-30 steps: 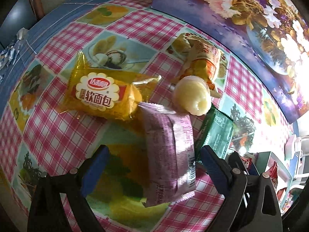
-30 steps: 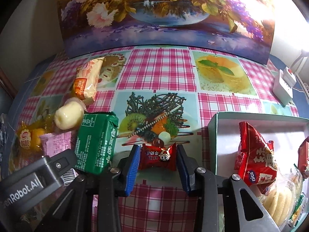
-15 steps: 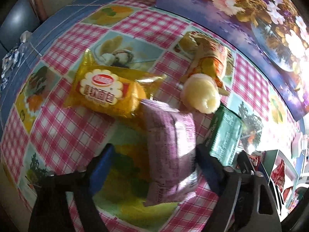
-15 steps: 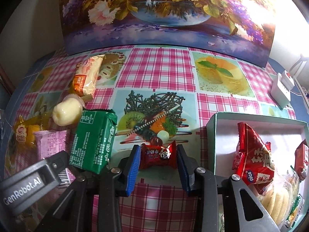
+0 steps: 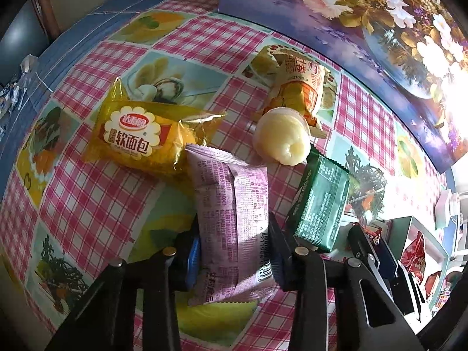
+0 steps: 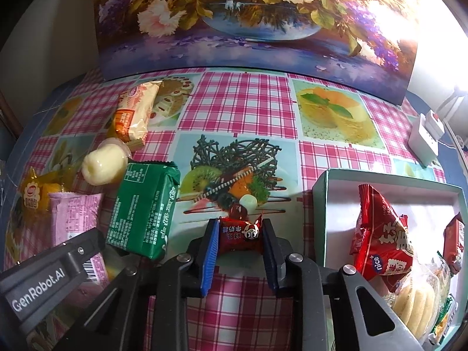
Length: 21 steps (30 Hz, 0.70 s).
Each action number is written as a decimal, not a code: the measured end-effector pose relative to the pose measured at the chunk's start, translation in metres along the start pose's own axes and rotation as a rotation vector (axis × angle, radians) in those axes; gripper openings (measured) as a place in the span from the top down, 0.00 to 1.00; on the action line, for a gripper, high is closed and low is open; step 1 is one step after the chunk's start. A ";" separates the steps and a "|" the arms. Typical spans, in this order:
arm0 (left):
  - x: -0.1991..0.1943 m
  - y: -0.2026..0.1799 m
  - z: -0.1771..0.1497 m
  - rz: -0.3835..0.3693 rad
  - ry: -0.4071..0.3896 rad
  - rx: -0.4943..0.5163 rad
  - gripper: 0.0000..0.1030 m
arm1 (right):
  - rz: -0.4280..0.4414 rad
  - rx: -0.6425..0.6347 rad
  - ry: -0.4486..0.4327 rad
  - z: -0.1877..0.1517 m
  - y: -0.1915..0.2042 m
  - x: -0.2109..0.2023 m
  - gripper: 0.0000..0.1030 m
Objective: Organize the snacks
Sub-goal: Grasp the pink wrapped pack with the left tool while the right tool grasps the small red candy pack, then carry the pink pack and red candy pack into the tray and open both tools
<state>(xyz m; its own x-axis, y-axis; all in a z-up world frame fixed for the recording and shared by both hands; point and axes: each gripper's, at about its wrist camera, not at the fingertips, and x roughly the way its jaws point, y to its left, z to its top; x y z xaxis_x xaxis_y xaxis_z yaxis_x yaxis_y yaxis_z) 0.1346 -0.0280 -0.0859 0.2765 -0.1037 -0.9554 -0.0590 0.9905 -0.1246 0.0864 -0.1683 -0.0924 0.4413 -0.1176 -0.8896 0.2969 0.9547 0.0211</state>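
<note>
A purple snack packet lies lengthwise on the checked tablecloth, and my left gripper is shut on its near half, both blue pads pressing its sides. In the right wrist view my right gripper is shut on a small red wrapped candy with a cartoon face, just left of a white box with a teal rim. A green packet lies between the two grippers. The near end of the purple packet is hidden behind the left gripper's fingers.
A yellow bread bag, a pale jelly cup and an orange-and-cream packet lie beyond the purple packet. The box holds a red bag and other snacks. A flower painting stands at the back, a white socket block at right.
The left gripper's jaws have closed in from wide apart onto the purple packet. The right gripper has tightened slightly on the red candy and stayed in place.
</note>
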 end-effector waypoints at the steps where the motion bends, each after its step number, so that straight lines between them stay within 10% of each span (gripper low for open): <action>1: -0.002 0.000 0.000 -0.001 -0.003 0.000 0.61 | 0.001 0.001 0.001 0.000 0.000 0.000 0.71; 21: -0.086 -0.001 0.003 -0.027 -0.202 0.023 0.61 | 0.054 0.073 -0.136 0.017 -0.013 -0.071 0.72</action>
<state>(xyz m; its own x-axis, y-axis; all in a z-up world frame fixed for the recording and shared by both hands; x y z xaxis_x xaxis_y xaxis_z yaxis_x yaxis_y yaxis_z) 0.1143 -0.0202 -0.0028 0.4645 -0.1123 -0.8784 -0.0274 0.9896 -0.1411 0.0655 -0.1769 -0.0219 0.5672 -0.1073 -0.8166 0.3283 0.9387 0.1047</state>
